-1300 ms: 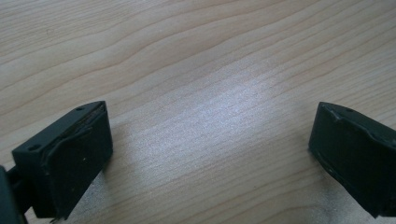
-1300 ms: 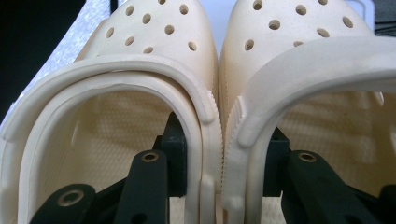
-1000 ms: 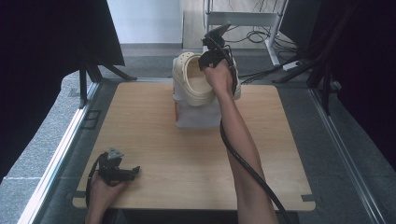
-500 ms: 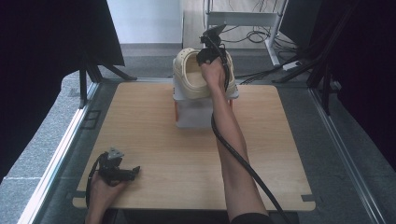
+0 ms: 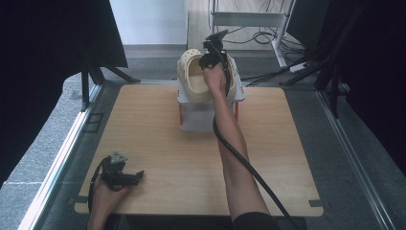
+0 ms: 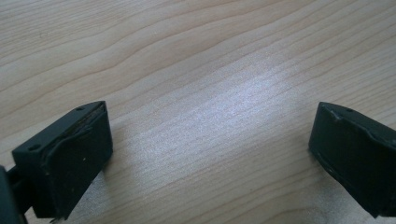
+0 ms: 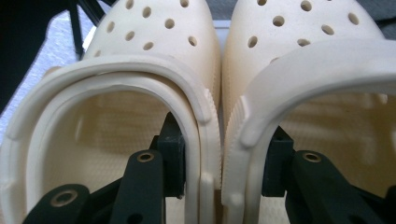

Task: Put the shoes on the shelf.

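We're up on the white box [image 5: 201,120] at the far middle of the surface [image 5: 158,143], where a pair of cream clogs [image 5: 194,79] sits side by side on its lid. The right tongs [image 7: 223,163] have one jaw inside each shoe, pinching the two inner walls together — so both come as one bundle. We'd judge these foam clogs light and springy, a bit rubbery, not slippery; the walls will flex under pressure, so a hold low on the touching sides, near the heel straps [image 7: 154,70], looks steadier than the thin straps themselves. Well in front of the box, near the surface's left corner, the left tongs [image 6: 210,149] rest wide apart, holding nothing.
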A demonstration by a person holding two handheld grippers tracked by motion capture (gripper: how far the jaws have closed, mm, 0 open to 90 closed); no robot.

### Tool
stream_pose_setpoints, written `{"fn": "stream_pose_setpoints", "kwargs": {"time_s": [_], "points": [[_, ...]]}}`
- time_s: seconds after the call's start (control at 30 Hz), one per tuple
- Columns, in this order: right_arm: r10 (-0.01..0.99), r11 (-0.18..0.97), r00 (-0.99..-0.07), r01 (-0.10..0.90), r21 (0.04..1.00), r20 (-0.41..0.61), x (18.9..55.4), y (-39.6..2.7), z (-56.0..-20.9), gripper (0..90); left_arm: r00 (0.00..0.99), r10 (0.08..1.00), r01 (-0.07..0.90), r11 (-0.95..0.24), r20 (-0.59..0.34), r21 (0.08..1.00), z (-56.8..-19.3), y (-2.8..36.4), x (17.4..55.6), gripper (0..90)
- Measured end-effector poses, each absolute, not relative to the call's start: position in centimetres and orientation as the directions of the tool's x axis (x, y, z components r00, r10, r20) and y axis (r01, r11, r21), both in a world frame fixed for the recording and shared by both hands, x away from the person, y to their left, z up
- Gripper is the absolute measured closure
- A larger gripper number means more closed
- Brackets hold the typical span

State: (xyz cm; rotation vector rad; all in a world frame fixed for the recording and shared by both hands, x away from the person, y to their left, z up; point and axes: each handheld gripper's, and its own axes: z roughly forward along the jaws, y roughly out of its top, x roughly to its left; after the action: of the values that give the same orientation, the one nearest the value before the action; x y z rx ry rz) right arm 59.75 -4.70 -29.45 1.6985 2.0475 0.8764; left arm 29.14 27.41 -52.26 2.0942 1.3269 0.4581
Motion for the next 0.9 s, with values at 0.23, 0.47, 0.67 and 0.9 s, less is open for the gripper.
{"fn": "stream_pose_setpoints", "kwargs": {"time_s": [0.23, 0.47, 0.67, 0.9], "points": [[0.948, 0.201, -0.314, 0.729, 0.654, 0.058, 59.1, -4.8, -29.1, 43.6, 0.442, 0.897, 0.688, -0.314, -0.034, 0.654, -52.2, 27.3, 29.2, 0.0], [0.922, 0.303, -0.388, 0.703, 0.643, -0.01, 58.4, -4.4, -29.2, 32.5, 0.442, 0.896, 0.689, -0.315, -0.035, 0.653, -52.2, 27.3, 29.2, 0.0], [0.895, 0.371, -0.442, 0.67, 0.643, -0.056, 57.5, -4.3, -29.1, 28.7, 0.443, 0.896, 0.688, -0.315, -0.035, 0.653, -52.2, 27.3, 29.2, 0.0], [0.88, 0.391, -0.471, 0.643, 0.659, -0.061, 56.1, -5.0, -28.4, 25.9, 0.436, 0.899, 0.688, -0.309, -0.033, 0.657, -52.3, 27.3, 29.1, 0.0]]}}
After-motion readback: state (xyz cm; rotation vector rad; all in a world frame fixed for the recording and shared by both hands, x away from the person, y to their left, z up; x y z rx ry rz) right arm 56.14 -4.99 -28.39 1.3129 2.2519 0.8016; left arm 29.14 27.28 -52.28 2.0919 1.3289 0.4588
